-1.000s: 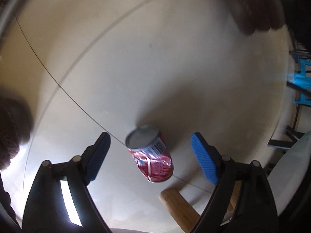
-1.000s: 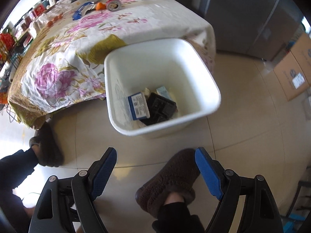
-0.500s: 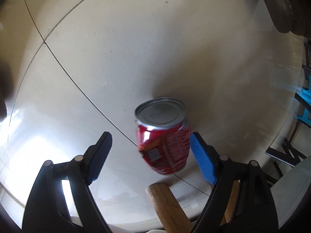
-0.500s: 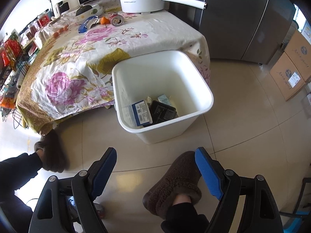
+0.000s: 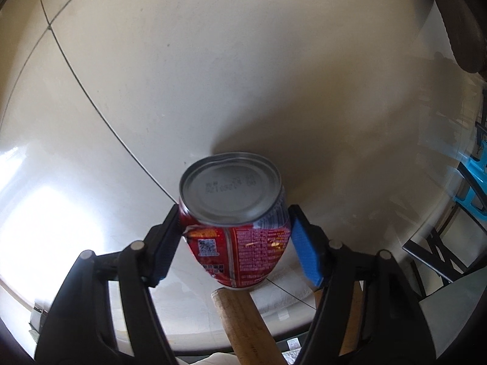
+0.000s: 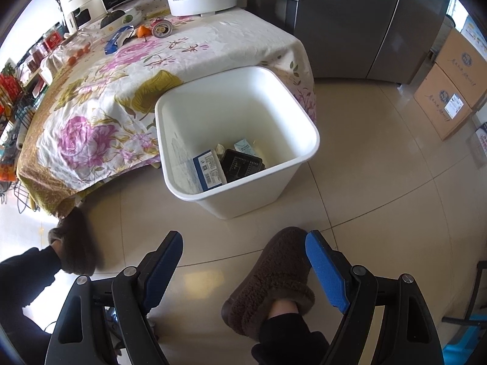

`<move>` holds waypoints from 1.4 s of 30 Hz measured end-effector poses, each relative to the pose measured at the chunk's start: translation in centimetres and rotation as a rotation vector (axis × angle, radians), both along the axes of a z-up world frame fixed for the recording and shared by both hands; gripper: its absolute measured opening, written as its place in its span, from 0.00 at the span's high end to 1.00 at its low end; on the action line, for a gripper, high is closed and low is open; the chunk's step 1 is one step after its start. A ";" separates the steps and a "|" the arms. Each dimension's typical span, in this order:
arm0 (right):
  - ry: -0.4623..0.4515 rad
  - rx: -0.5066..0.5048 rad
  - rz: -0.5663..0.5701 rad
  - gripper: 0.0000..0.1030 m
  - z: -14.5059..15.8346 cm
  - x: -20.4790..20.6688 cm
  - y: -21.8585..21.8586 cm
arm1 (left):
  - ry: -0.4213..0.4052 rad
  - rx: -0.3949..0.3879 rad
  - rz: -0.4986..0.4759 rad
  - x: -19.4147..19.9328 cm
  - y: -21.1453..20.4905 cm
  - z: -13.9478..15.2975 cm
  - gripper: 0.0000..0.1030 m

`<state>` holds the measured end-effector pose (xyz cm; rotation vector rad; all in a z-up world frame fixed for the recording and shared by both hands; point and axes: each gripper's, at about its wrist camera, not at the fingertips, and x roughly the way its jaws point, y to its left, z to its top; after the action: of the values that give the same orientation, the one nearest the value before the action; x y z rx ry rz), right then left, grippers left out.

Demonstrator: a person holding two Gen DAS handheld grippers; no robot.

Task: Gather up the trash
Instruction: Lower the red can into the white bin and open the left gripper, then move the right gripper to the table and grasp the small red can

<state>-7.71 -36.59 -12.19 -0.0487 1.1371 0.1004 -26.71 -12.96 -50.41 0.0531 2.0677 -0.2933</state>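
The left gripper has just been closing; its blue pads now clasp a dented red can standing on bare tiled floor, wooden handle nearby. Farther right, the right gripper hangs empty, jaws spread, white bin beyond against the tablecloth's hanging edge.

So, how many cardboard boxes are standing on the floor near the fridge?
2: the upper cardboard box sits stacked on the lower cardboard box, at the right edge beside the fridge. More may be hidden beyond the frame.
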 end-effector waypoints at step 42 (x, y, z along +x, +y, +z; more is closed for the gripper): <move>-0.055 0.065 -0.229 0.18 1.7 6.1 -5.2 | -0.866 -0.404 0.199 34.0 -4.2 39.8 0.07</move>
<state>-1.57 -41.76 -10.50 0.1362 1.0768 -0.0676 7.31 -17.18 -10.63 -0.2332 1.1209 -0.4609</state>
